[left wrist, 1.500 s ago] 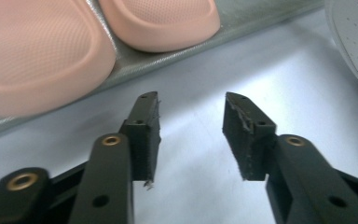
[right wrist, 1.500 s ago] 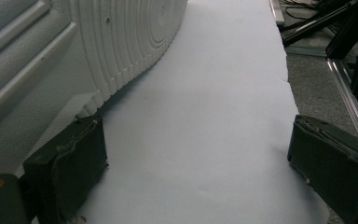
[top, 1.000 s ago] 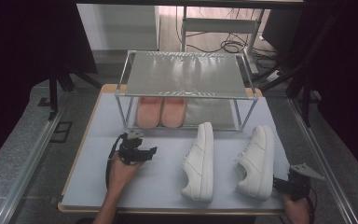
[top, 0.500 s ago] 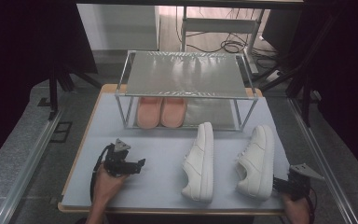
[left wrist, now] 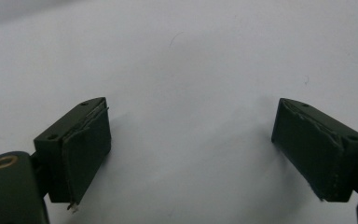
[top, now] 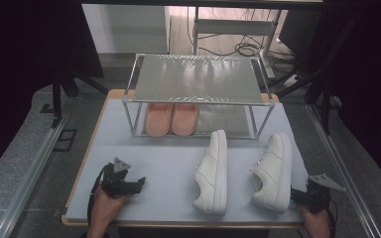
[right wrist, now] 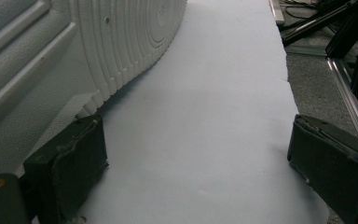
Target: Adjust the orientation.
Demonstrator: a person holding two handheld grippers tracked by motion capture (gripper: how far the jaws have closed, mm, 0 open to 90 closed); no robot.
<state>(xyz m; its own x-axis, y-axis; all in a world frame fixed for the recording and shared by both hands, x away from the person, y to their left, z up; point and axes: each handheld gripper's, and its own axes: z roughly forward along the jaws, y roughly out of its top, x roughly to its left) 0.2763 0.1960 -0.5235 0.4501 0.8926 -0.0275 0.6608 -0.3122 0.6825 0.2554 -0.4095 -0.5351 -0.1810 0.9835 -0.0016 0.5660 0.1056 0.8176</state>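
Sitting wide open at the near right corner of the worktop (top: 144,148), the right tool (top: 297,197) is crowding the heel of the right white sneaker (top: 273,171), its inner jaw nearly touching the ribbed sole (right wrist: 121,42); closing from there is likely just nudging the shoe toward the left white sneaker (top: 213,171). The left tool (top: 129,187) is also gaping, over bare surface, well apart from both shoes and from the shoe rack (top: 198,79) sheltering pink slippers (top: 171,119).
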